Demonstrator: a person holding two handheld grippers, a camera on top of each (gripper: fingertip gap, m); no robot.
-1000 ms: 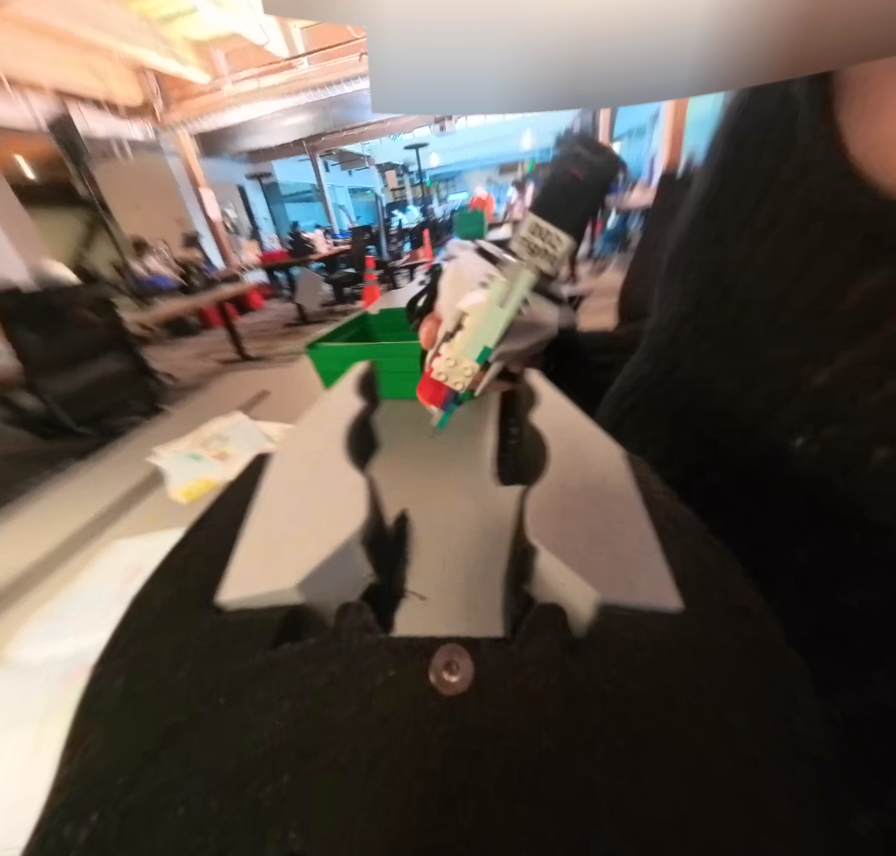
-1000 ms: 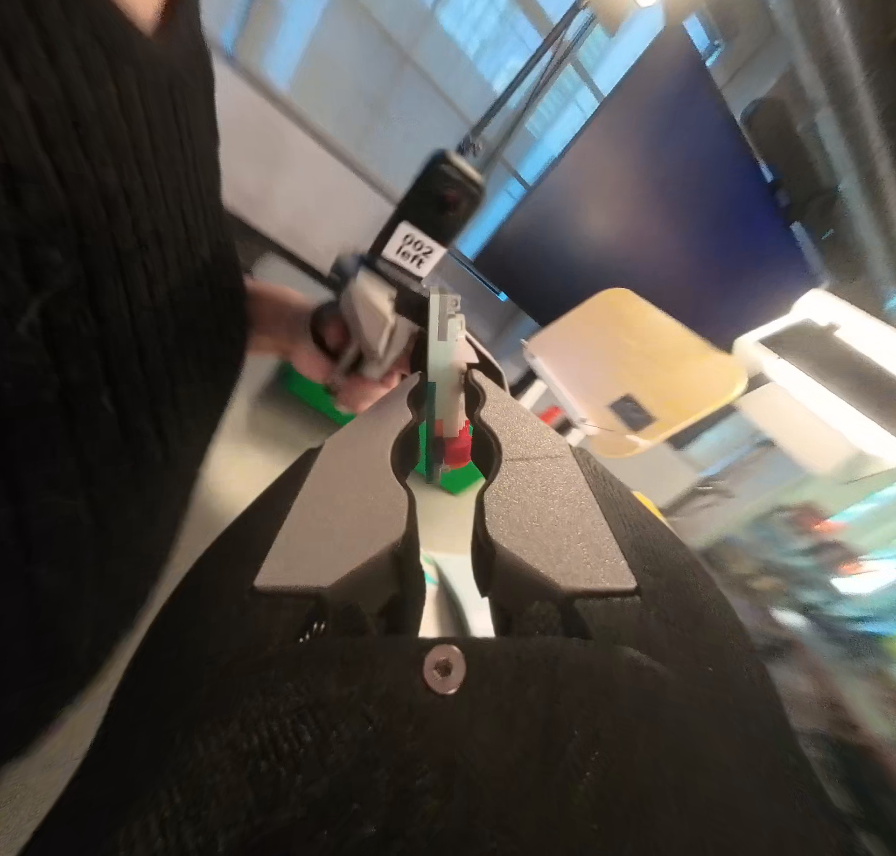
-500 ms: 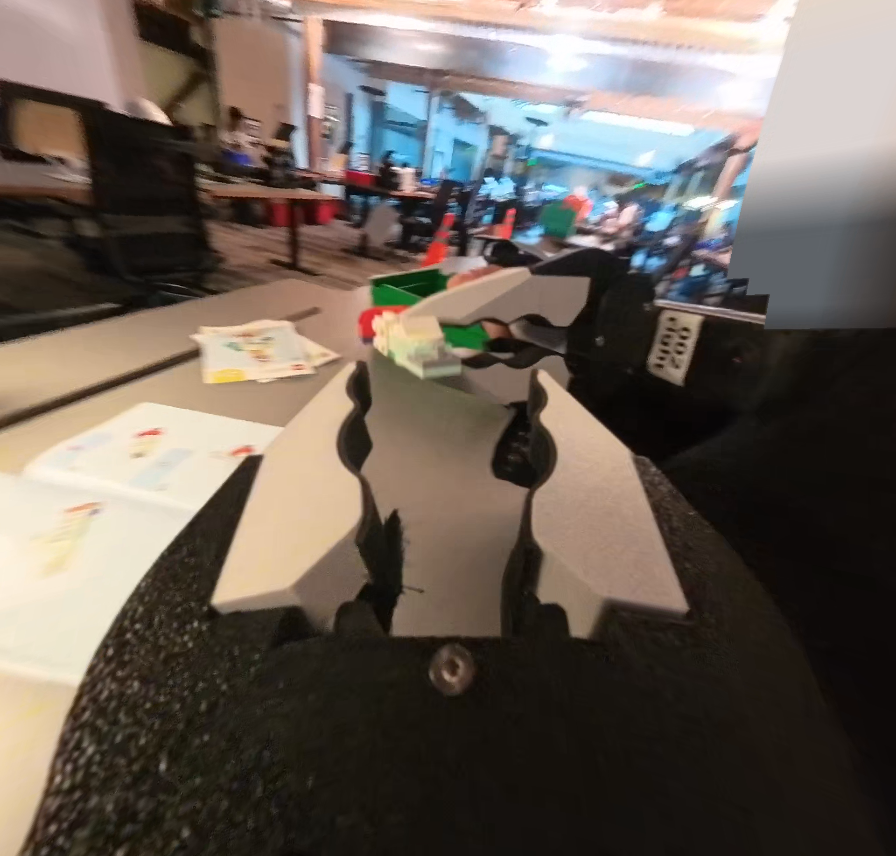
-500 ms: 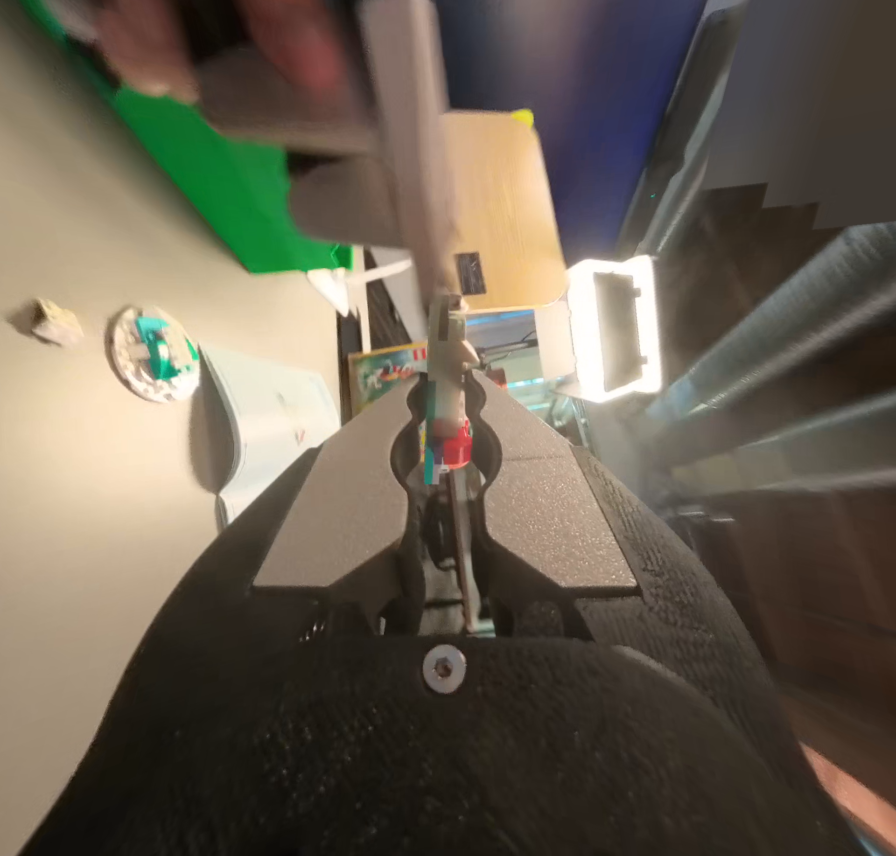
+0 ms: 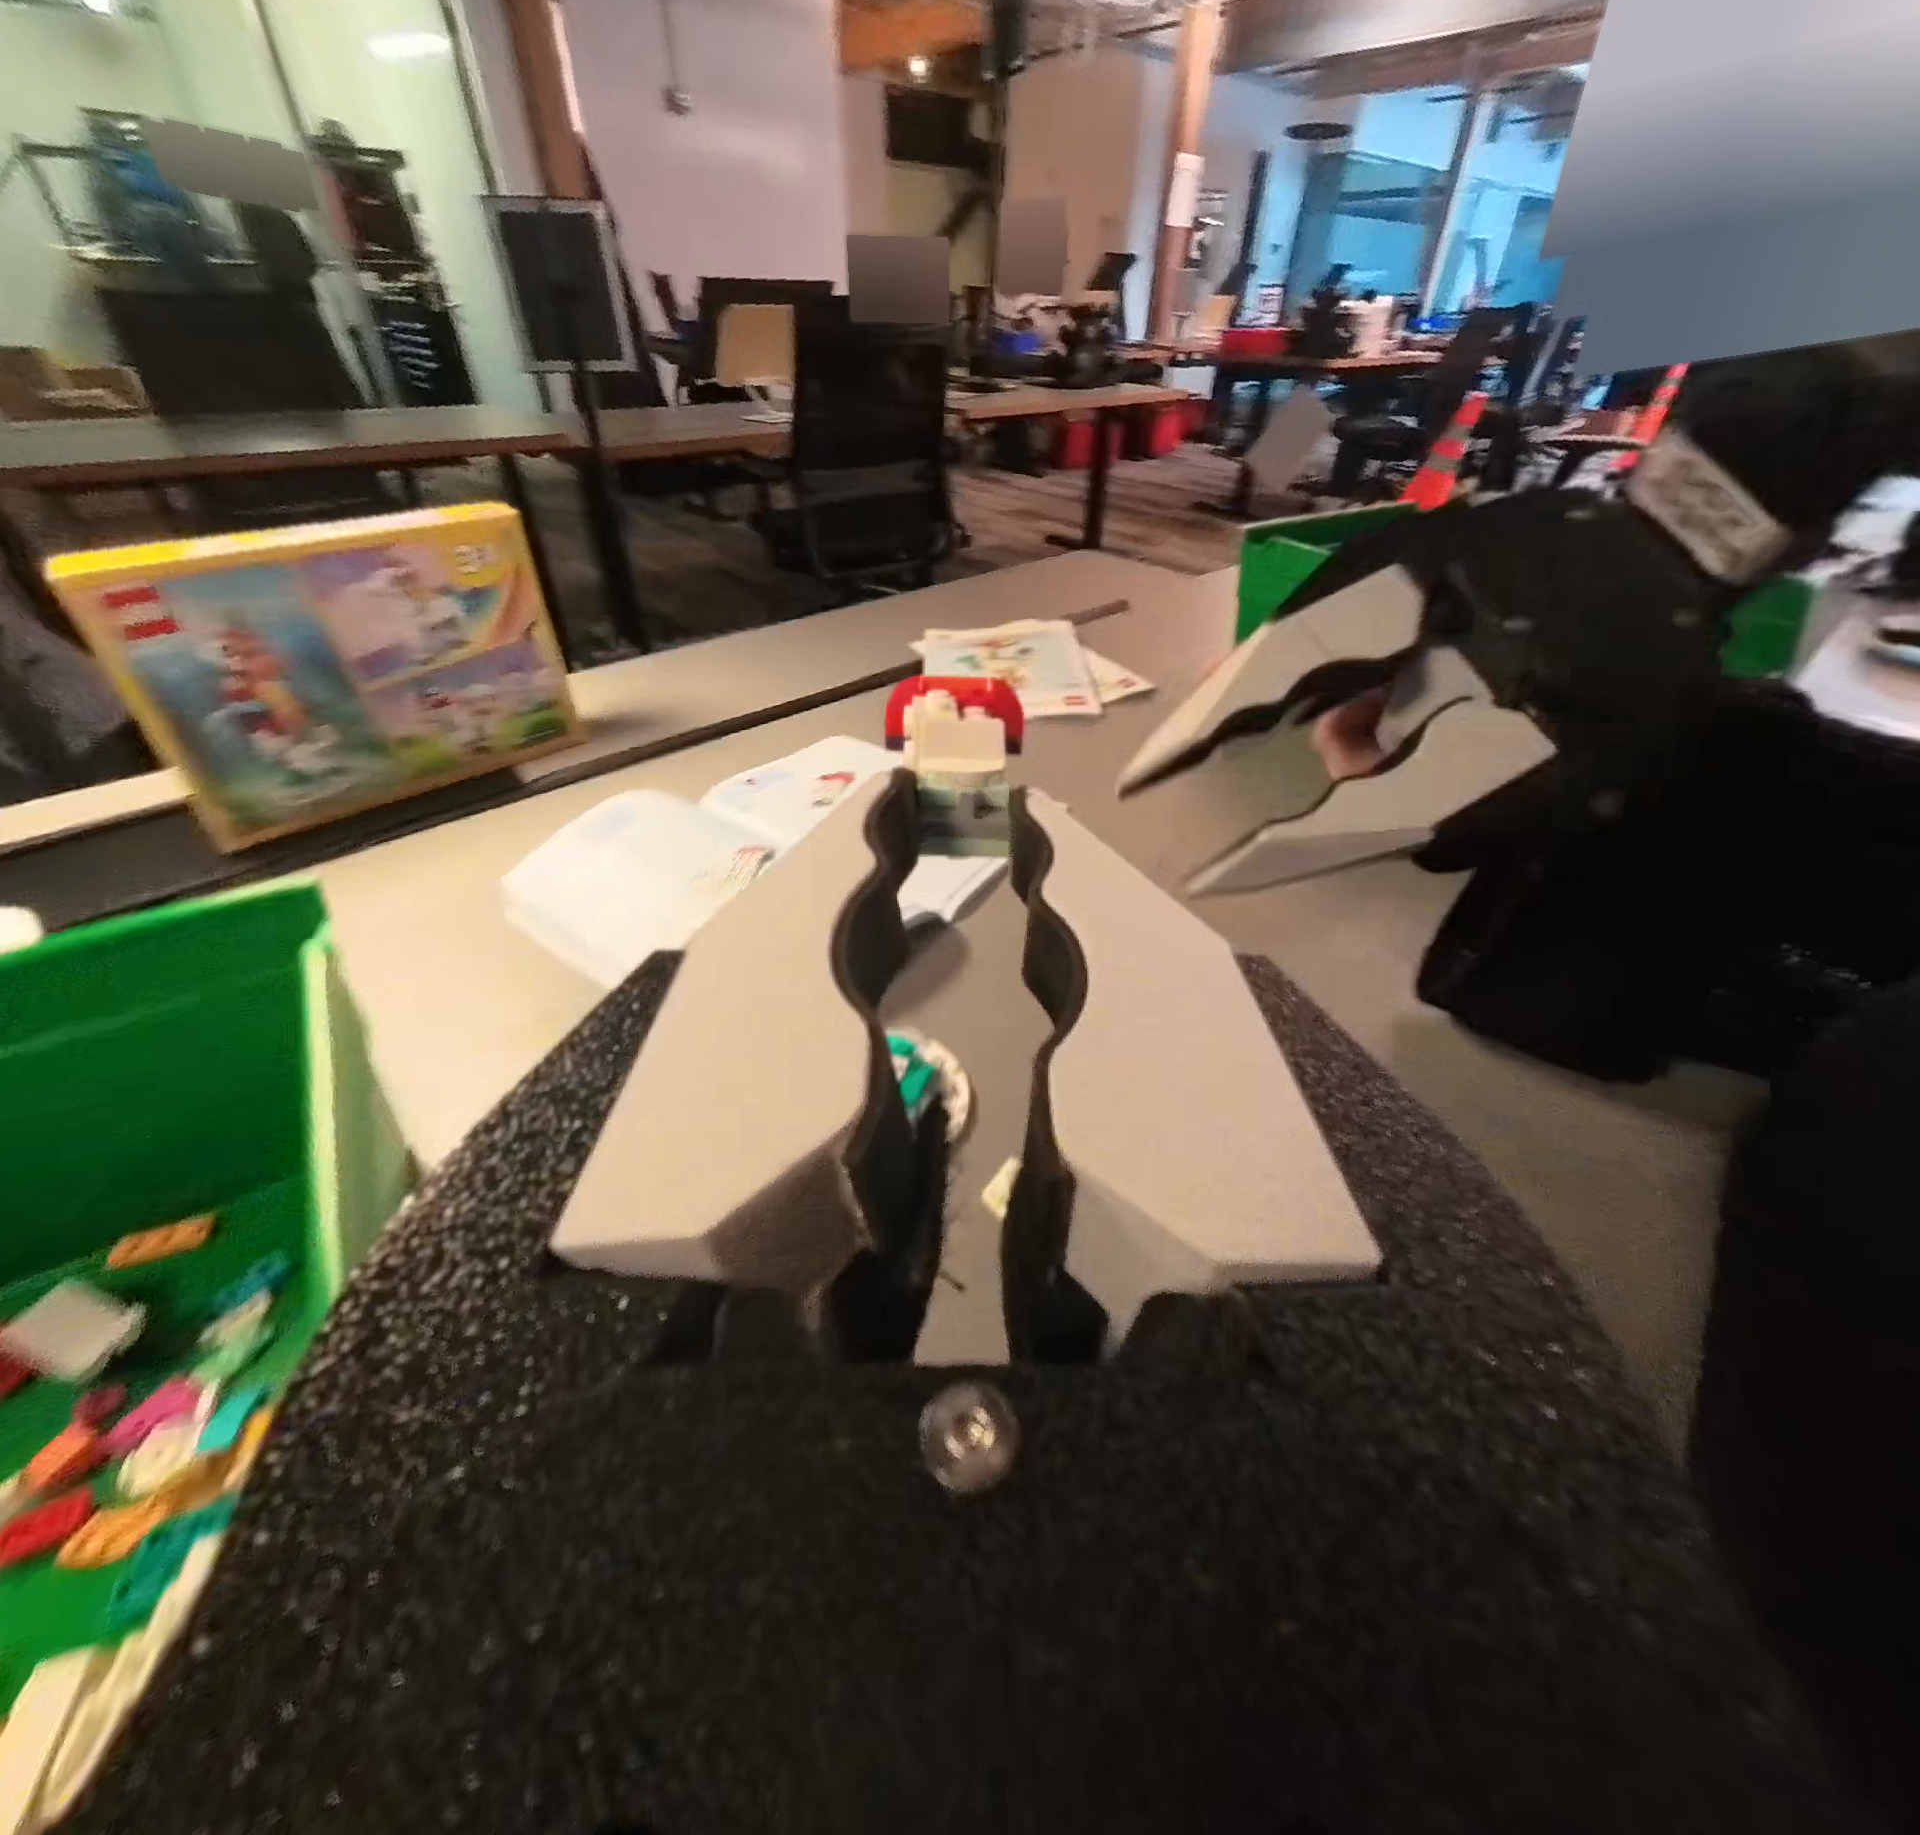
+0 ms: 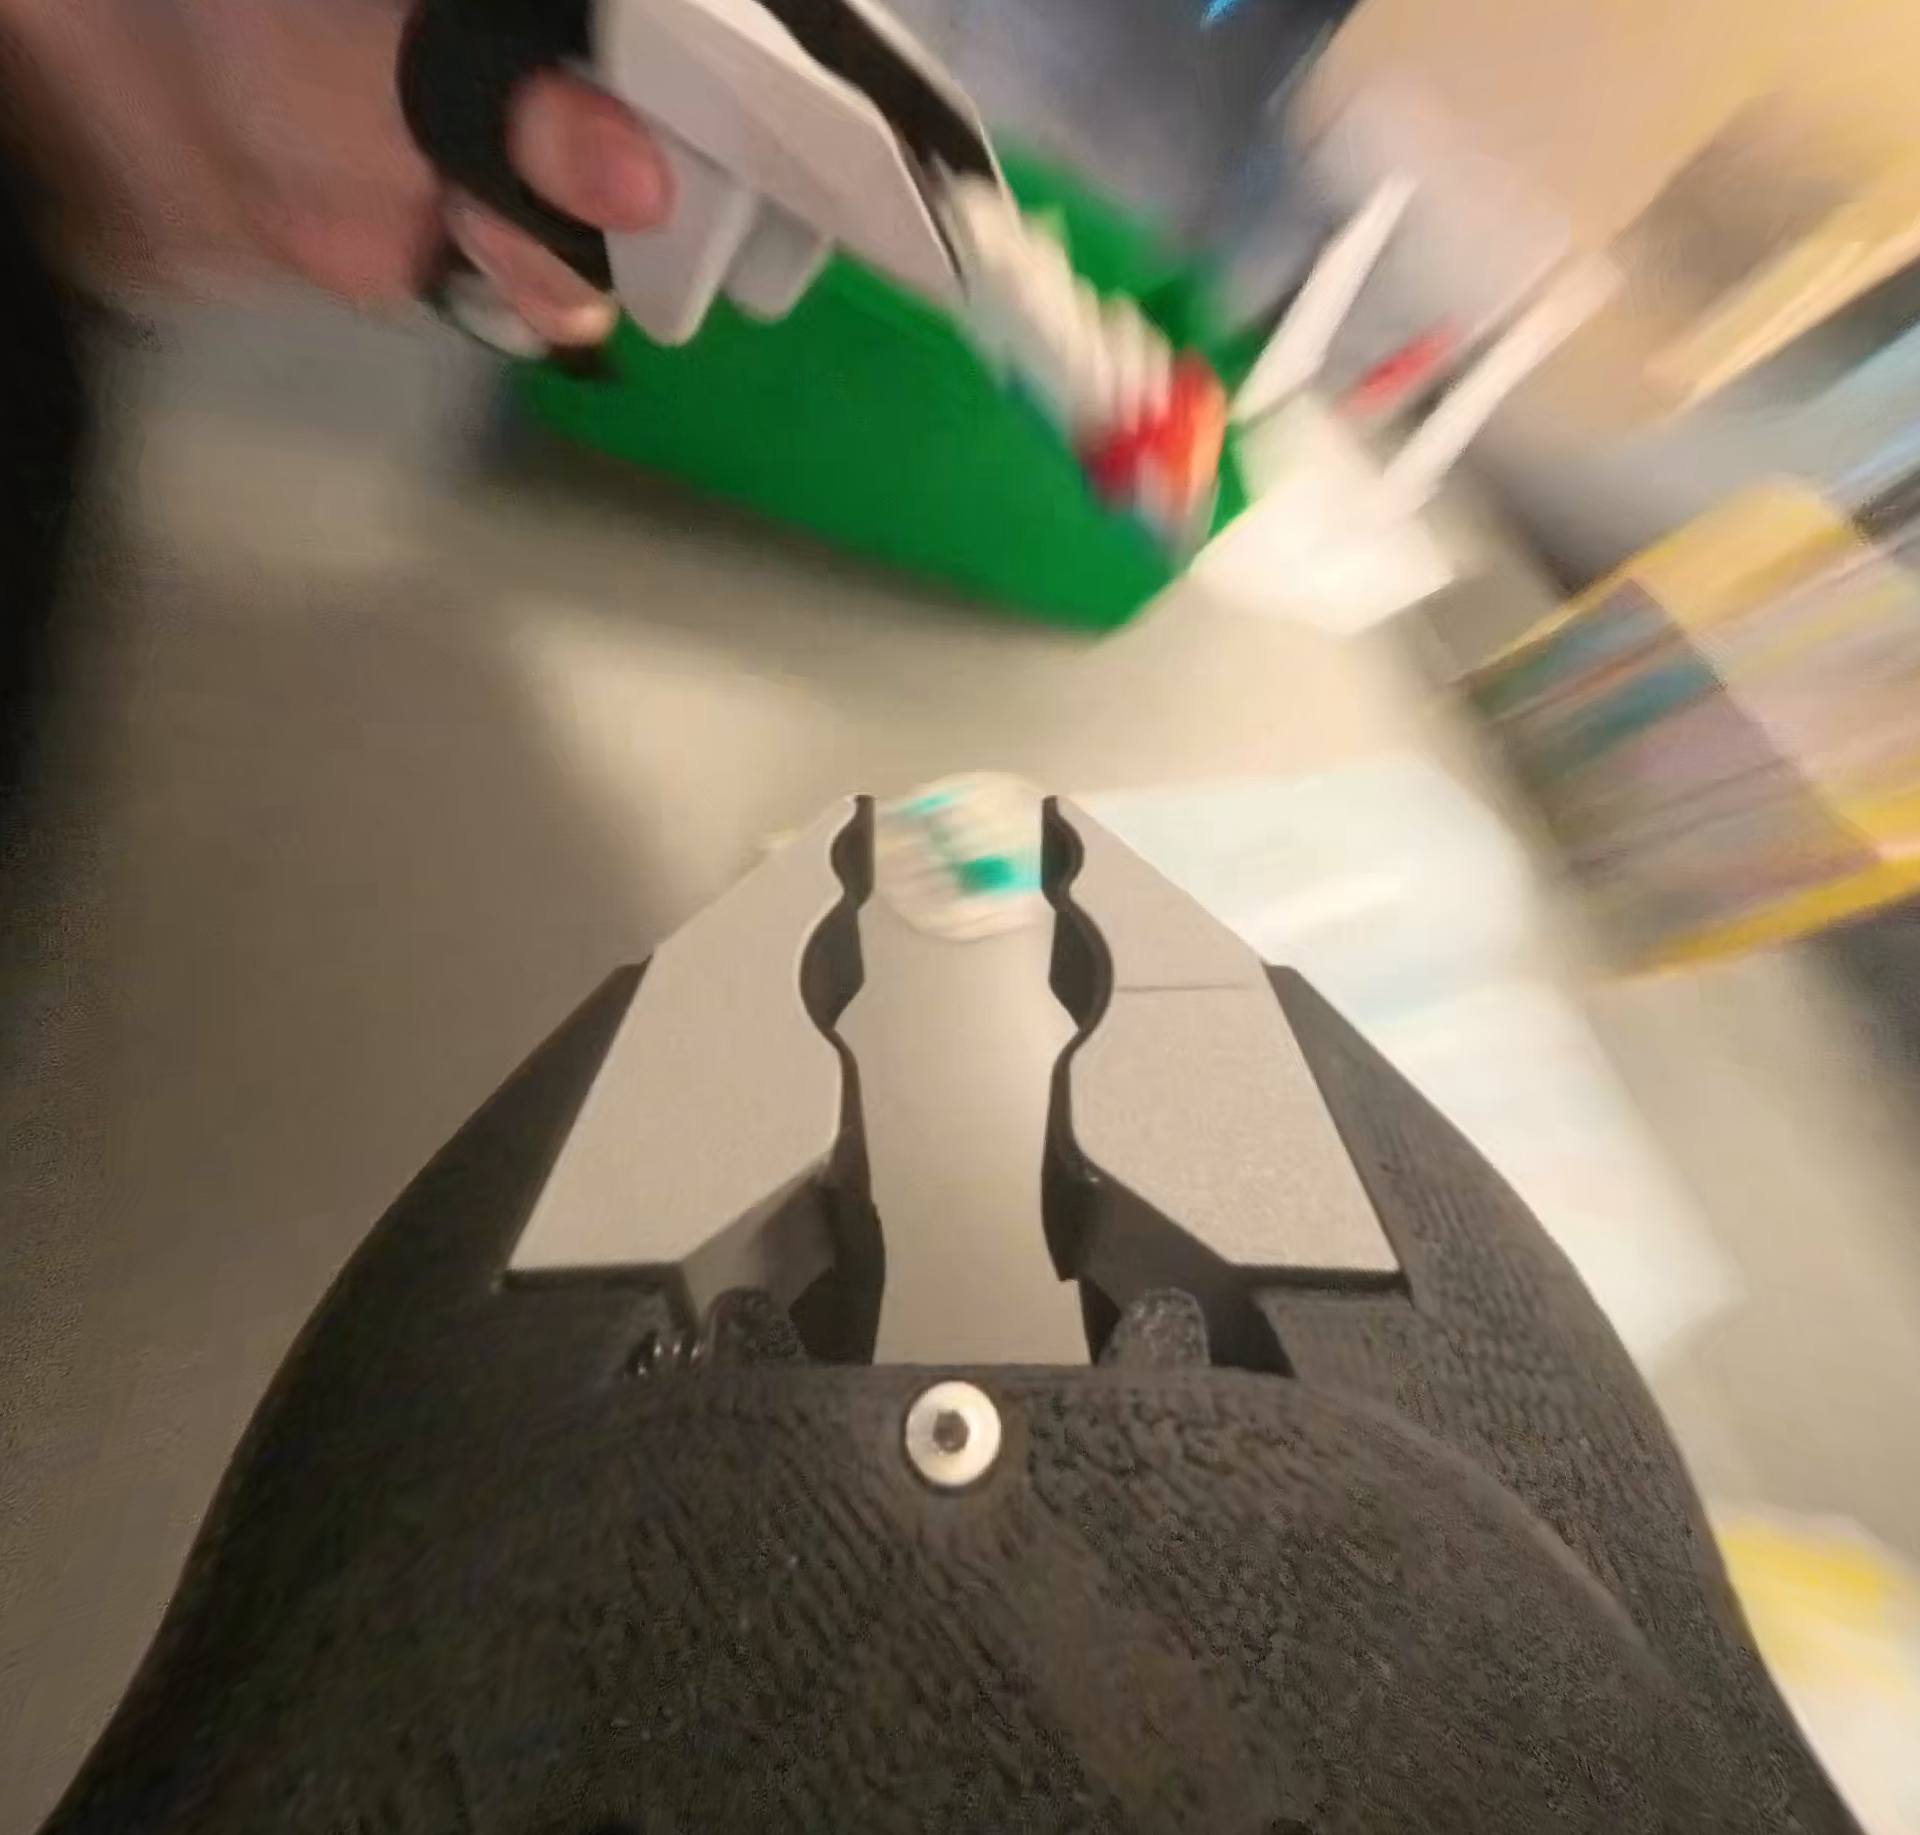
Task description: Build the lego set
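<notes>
My left gripper (image 5: 954, 809) grasps the partly built lego model (image 5: 954, 759) at its fingertips: a white, pale green and red assembly, held above the grey table (image 5: 1455, 964). In the right wrist view the model (image 6: 1101, 403) appears only as a blurred white and red streak at the tip of that gripper (image 6: 951, 216).

My right gripper (image 6: 954, 809) is released, its jaws apart with nothing between them. Seen through its gap, a round white piece with teal parts (image 6: 961, 866) lies on the table. In the left wrist view this gripper (image 5: 1153, 835) hangs to the right of the model, well apart from it.

Containers: a green bin (image 5: 156, 1162) sits to the left of the model, nearer the camera. It holds loose bricks (image 5: 94, 1442) in white, pink, orange, red and teal. A second green bin (image 5: 1304, 564) stands behind my right gripper; I cannot see its contents.

Printed matter: an open instruction booklet (image 5: 665, 866) lies just beyond the model, a second leaflet (image 5: 1023, 663) farther back. A yellow-edged set box (image 5: 312, 658) stands upright to the left of the model, bearing colour artwork and small red logo marks.
</notes>
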